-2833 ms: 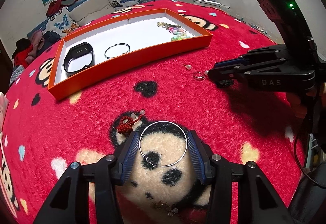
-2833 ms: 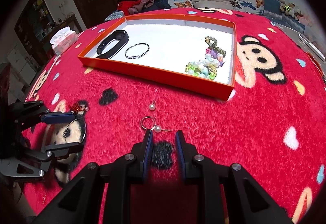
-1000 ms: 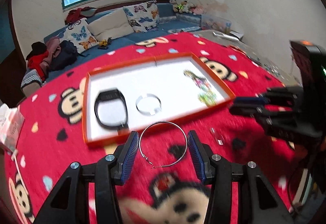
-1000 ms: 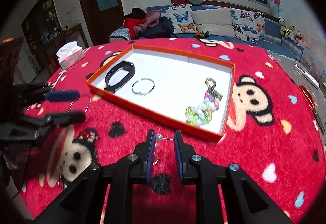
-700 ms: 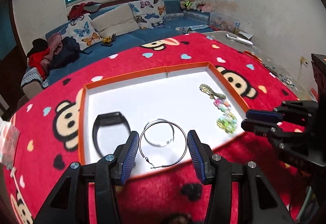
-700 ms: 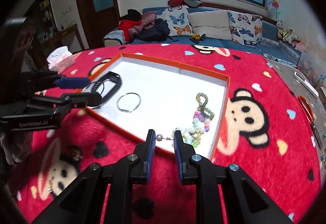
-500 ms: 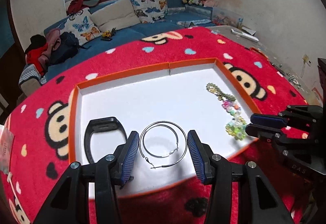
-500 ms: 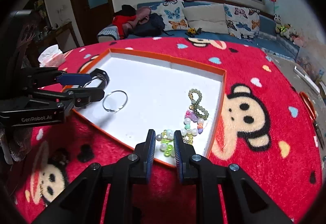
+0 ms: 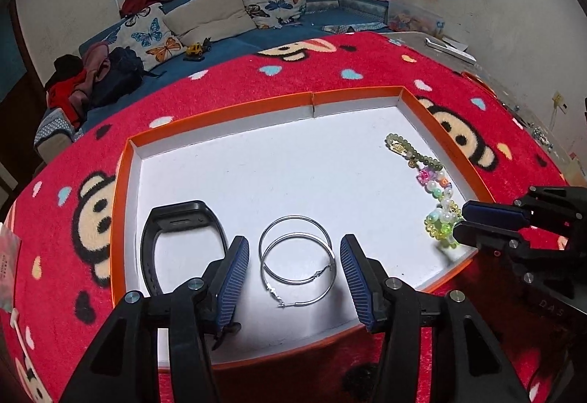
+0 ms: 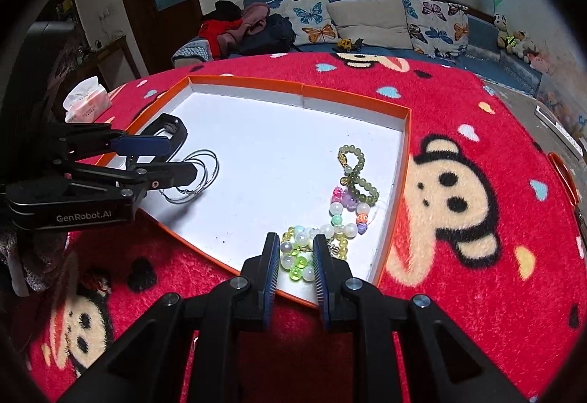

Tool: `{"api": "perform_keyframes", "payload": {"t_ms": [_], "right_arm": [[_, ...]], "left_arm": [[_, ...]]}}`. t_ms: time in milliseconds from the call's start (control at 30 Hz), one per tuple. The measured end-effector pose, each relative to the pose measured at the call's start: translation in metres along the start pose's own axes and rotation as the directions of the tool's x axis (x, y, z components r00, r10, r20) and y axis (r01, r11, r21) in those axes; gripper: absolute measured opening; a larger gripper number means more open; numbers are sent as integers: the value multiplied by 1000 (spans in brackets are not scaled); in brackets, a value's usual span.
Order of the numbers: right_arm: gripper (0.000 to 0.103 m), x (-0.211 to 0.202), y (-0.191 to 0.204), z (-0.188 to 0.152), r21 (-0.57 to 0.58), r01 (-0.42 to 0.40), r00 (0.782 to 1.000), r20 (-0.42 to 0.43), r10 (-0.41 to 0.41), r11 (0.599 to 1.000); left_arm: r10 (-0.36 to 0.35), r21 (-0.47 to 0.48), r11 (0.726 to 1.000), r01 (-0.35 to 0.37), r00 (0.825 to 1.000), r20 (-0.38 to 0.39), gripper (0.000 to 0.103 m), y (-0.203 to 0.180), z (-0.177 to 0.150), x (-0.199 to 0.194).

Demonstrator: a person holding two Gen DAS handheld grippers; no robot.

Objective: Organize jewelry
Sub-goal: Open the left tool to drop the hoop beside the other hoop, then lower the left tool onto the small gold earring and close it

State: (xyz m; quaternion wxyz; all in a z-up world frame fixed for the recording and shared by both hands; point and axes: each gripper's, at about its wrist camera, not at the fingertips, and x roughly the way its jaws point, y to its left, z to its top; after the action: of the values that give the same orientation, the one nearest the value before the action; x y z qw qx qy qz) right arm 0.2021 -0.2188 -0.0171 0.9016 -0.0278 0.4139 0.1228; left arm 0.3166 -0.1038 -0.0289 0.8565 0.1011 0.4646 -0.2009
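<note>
Hoop earring (image 9: 298, 269) released into tray (image 9: 121, 183); left claw (image 9: 295, 278) opening, pads clear. Right claw (image 10: 293, 265) narrow; contents unclear.

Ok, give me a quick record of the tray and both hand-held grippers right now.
tray: orange rim, white floor, on a red monkey blanket
left hand-held gripper: jaws opening, pads clear of the hoop earring lying in the tray
right hand-held gripper: closed on a pearl earring, above the bead bracelets
also in tray: black band, thin bangle
</note>
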Motion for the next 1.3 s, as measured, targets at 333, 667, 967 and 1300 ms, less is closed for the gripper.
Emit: {"api": "perform_keyframes", "payload": {"t_ms": [333,667,967,1300], "right_arm": [[24,-11,3,-1,-5,12,1000,10,-12,1000],[37,-39,15,-18,-22,-4,1000,28,5,1000],[38,-56,26,-47,-28,-34,999,14,34,999],[38,-60,35,-79,-41,-48,999,-23,47,998]], "left_arm": [[8,-9,1000,-8,1000,16,57,1,-14,-27],[18,-44,999,-17,1000,19,57,0,-63,-82],[33,-78,996,-35,999,-23,57,-11,-137,-126],[21,-157,987,-32,997,-70,57,-32,-215,-152]]}}
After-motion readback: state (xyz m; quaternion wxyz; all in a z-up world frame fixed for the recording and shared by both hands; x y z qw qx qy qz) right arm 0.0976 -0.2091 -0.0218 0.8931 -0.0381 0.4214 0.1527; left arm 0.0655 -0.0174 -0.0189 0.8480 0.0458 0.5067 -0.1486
